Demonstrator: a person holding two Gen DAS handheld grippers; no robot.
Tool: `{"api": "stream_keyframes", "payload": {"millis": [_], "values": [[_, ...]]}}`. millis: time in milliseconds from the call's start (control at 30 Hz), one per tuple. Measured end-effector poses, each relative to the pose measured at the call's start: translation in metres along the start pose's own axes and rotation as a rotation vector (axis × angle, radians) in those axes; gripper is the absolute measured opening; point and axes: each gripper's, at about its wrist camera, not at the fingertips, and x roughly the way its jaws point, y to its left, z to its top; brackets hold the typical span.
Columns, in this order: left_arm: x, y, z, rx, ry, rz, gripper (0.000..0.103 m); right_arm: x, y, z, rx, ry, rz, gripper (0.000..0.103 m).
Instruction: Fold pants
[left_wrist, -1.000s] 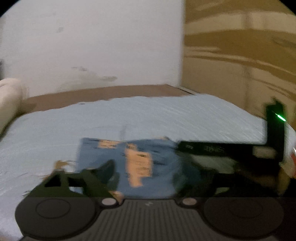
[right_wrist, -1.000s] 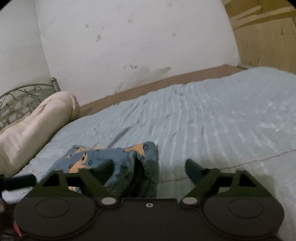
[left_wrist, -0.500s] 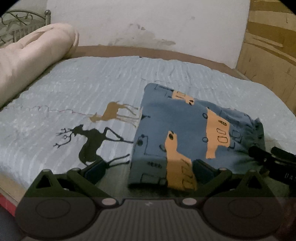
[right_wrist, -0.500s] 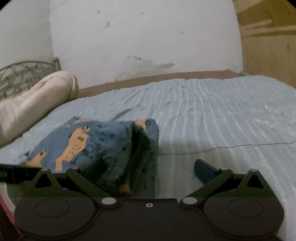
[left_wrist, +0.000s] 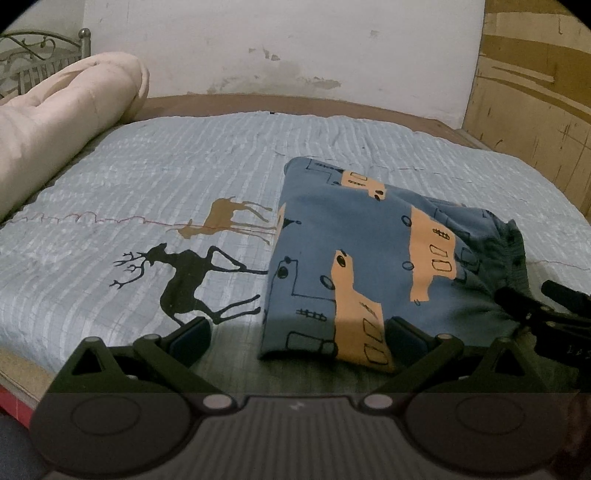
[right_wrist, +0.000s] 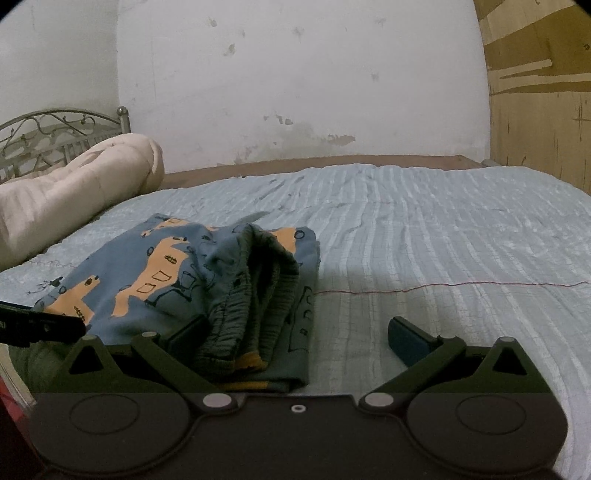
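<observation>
The blue pants (left_wrist: 354, 258) with orange vehicle prints lie folded into a thick rectangle on the light blue bedspread (left_wrist: 184, 177). Their grey-green waistband (right_wrist: 258, 295) bunches at the end nearest my right gripper. My left gripper (left_wrist: 295, 332) is open at the pants' near edge, its right finger (left_wrist: 406, 334) in front of the cloth and no pad pressing on it. My right gripper (right_wrist: 297, 332) is open too, with the waistband end lying between its fingers, close to the left finger (right_wrist: 186, 334). Each gripper shows at the edge of the other's view.
A rolled cream quilt (left_wrist: 62, 118) lies along the left by a metal headboard (right_wrist: 55, 129). Deer prints (left_wrist: 184, 280) mark the bedspread left of the pants. A white wall stands behind and wooden panels (left_wrist: 535, 110) to the right. The bed's edge (left_wrist: 18, 369) runs at lower left.
The left view swung from a blurred look across the pants to a steady one lower down by the deer prints. Both grippers sank and their jaws widened slightly. The pants stayed put.
</observation>
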Motion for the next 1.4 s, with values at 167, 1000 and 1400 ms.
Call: {"api": "stream_keyframes", "payload": {"millis": [167, 1000, 1400], "values": [[0.001, -0.001, -0.003, -0.003, -0.006, 0.001, 0.102, -0.007, -0.005, 0.024, 0.018, -0.074, 0.058, 0.102], [-0.012, 0.015, 0.004, -0.112, -0.058, -0.097, 0.102, 0.064, -0.014, 0.078, -0.035, -0.004, -0.020, 0.102], [-0.008, 0.012, 0.003, -0.113, -0.003, -0.026, 0.102, 0.033, -0.021, 0.043, 0.048, 0.021, -0.084, 0.102]]}}
